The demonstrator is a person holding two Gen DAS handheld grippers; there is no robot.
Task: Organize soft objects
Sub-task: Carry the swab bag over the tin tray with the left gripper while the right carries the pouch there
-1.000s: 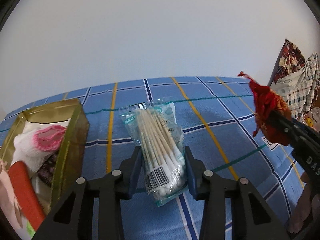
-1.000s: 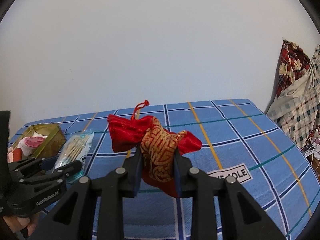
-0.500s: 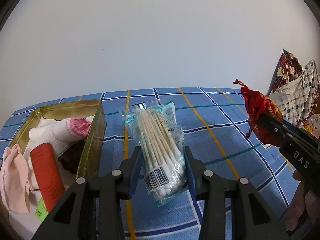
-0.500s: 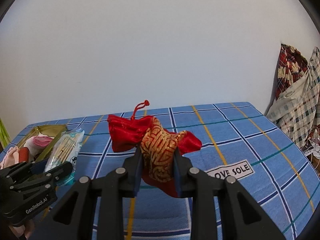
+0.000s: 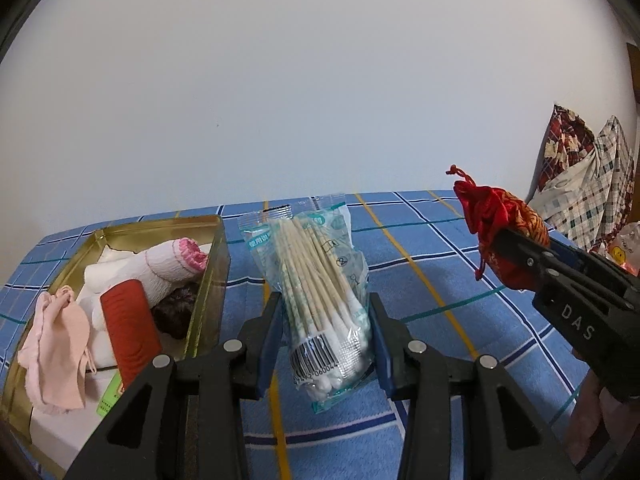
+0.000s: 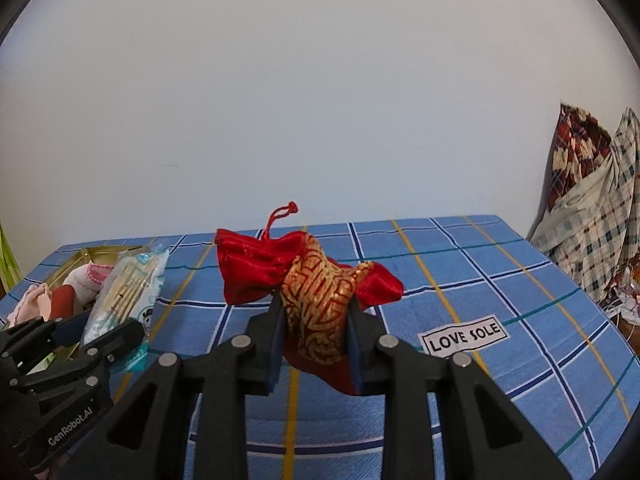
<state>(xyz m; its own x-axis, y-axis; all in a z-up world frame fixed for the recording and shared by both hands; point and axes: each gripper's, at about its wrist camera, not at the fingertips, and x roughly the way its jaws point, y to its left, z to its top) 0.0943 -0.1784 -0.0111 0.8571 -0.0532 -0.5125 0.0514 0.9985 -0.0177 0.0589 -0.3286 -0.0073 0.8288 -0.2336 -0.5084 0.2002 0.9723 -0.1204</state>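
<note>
My left gripper (image 5: pixel 325 334) is shut on a clear bag of cotton swabs (image 5: pixel 316 280), held above the blue checked cloth (image 5: pixel 420 292). Just left of it stands a gold tin (image 5: pixel 218 264) with rolled white and pink socks (image 5: pixel 160 264), a red roll (image 5: pixel 128 328) and a pink cloth (image 5: pixel 60 340) inside. My right gripper (image 6: pixel 316 340) is shut on a red and gold drawstring pouch (image 6: pixel 316 304), also lifted off the cloth. That pouch (image 5: pixel 500 220) shows at the right of the left wrist view, and the swab bag (image 6: pixel 128 292) at the left of the right wrist view.
A white wall stands behind the cloth's far edge. Plaid fabric (image 6: pixel 592 216) hangs at the right. A "LOVE SOLE" label (image 6: pixel 464 336) lies on the cloth right of the pouch. Open blue cloth (image 6: pixel 480 264) stretches between the tin and the right edge.
Both grippers have shifted left with their loads. The gold tin has come fuller into the left wrist view and now sits close beside the swab bag.
</note>
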